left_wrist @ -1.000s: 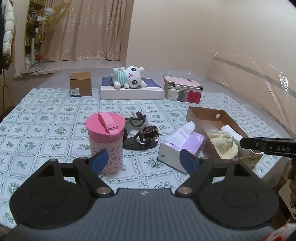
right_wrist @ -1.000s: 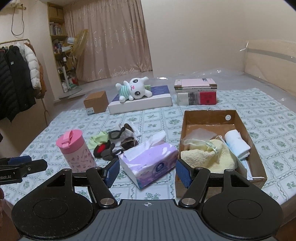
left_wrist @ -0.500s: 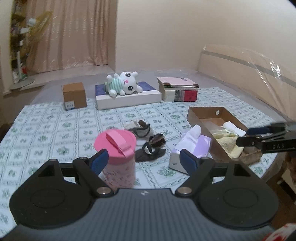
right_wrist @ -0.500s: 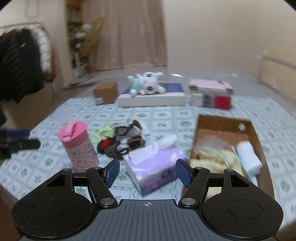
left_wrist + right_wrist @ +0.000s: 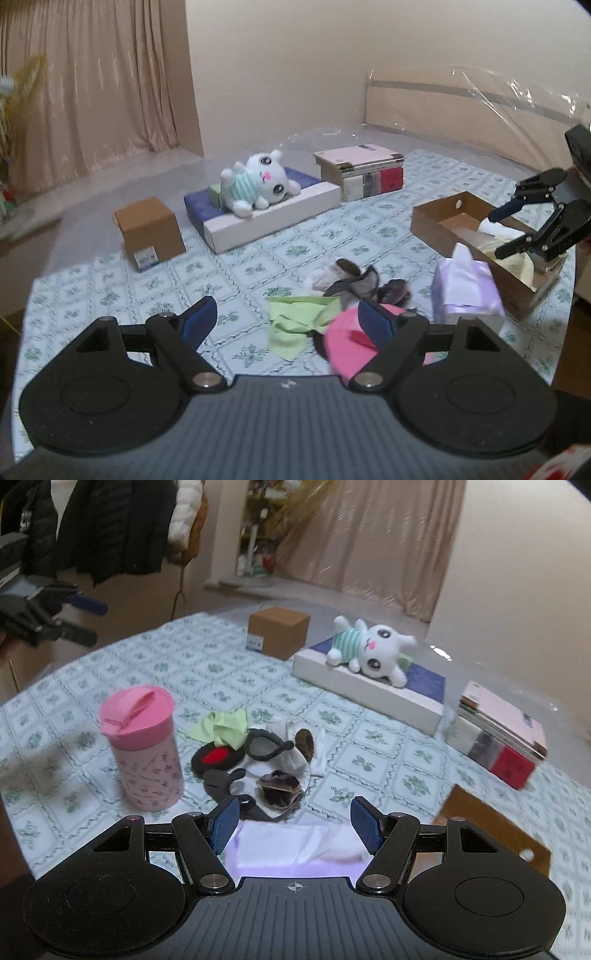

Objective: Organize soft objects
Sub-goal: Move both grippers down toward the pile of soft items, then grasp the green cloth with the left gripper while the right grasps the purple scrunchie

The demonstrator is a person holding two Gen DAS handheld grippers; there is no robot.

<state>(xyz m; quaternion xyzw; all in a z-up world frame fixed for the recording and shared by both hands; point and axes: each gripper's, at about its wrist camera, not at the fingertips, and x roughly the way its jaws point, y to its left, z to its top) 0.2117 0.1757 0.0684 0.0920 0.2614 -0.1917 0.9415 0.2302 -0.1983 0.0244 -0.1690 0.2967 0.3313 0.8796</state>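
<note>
A white plush bunny (image 5: 255, 182) (image 5: 371, 651) lies on a flat white and blue box (image 5: 266, 210) at the back. A heap of small soft items (image 5: 258, 760) with a green cloth (image 5: 299, 321) (image 5: 221, 725) lies mid-table beside a pink cup (image 5: 142, 744) (image 5: 351, 343). A brown cardboard tray (image 5: 476, 243) at the right holds yellow and white cloths. My left gripper (image 5: 286, 319) is open and empty above the near table. My right gripper (image 5: 293, 823) is open and empty above a purple tissue box (image 5: 295, 853) (image 5: 465, 291); it also shows in the left wrist view (image 5: 513, 236).
A small brown box (image 5: 149, 230) (image 5: 279, 629) stands at the back left. A stack of books (image 5: 360, 170) (image 5: 496, 734) lies at the back right. Coats (image 5: 110, 524) hang beyond the table on the left. The patterned cloth (image 5: 92, 288) covers the table.
Both grippers have swung round: the left view turned left, the right view turned left and came over the tissue box. Both stay open. The objects on the table have not moved.
</note>
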